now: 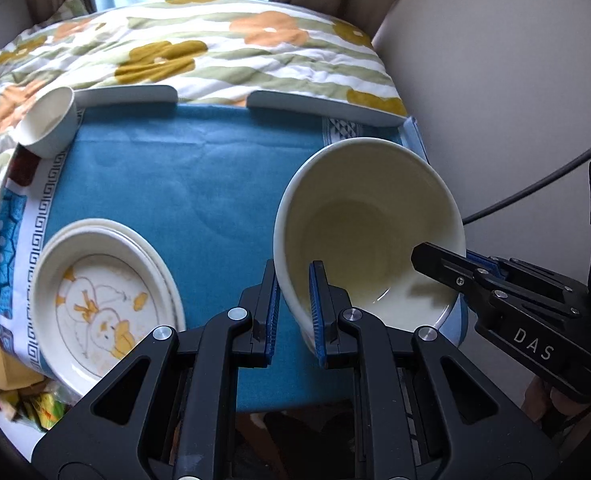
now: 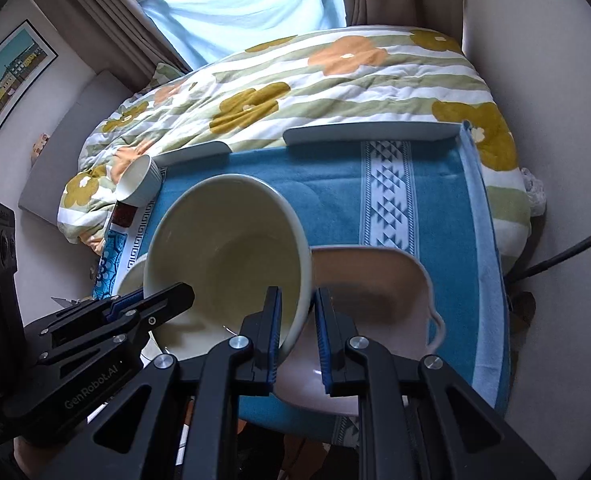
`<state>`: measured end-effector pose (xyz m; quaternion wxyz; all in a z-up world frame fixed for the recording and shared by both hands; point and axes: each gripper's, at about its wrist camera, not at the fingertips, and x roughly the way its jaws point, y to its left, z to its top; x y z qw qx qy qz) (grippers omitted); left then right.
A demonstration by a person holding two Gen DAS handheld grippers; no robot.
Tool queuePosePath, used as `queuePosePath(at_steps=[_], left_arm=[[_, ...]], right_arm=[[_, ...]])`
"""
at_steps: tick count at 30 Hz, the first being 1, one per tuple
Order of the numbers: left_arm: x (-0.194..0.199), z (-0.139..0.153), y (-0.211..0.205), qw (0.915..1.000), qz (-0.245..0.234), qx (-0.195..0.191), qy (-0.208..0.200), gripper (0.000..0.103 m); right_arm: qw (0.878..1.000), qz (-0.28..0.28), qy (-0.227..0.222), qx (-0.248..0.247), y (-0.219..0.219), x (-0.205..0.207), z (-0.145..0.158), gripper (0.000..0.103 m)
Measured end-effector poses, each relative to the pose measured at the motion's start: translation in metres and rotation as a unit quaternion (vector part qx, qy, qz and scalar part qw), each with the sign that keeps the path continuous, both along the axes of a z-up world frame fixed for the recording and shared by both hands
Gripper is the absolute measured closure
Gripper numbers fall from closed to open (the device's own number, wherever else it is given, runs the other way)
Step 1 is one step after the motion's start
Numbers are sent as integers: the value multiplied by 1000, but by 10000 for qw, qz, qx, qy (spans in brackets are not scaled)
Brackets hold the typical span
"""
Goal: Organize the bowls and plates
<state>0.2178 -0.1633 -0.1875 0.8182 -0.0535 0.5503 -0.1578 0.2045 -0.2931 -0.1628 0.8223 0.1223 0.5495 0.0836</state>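
Left gripper (image 1: 293, 312) pinches the near-left wall of the bowl (image 1: 367, 224), one pad inside, one outside. Right gripper (image 2: 298, 332) pinches the opposite wall in the same way, so that the bowl hangs tilted between both, above the blue cloth (image 1: 183, 176). Left of it lies a stack of plates (image 1: 103, 304), the top one bearing a duck drawing. Beneath the bowl's right side rests a pale dish (image 2: 379, 292). A small cup (image 1: 49, 120) stands at the cloth's far-left corner, beside a flowered quilt (image 1: 223, 52).
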Motion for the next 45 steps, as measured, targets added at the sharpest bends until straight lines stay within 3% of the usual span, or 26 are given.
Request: queuePosePath(at_steps=[9,17,29,45], left_arm=[[-4,-33,-48,9965,-537,349,533,91],[12,-56,-68,9909,-941,678,678,91],[31,-86,-82,9778,-1479,1308,695,91],[24,-91,-86,9691,-1751,1647,557,91]], right_arm=[[9986,-316,401,151,-43,-23,-36,88],[9959,-567,657,238,-54,-27,-61,88],[9908,-851,1016,289,-50,-21,-91,88],[9906,-861,1046,182,-46,-20,-94,88]])
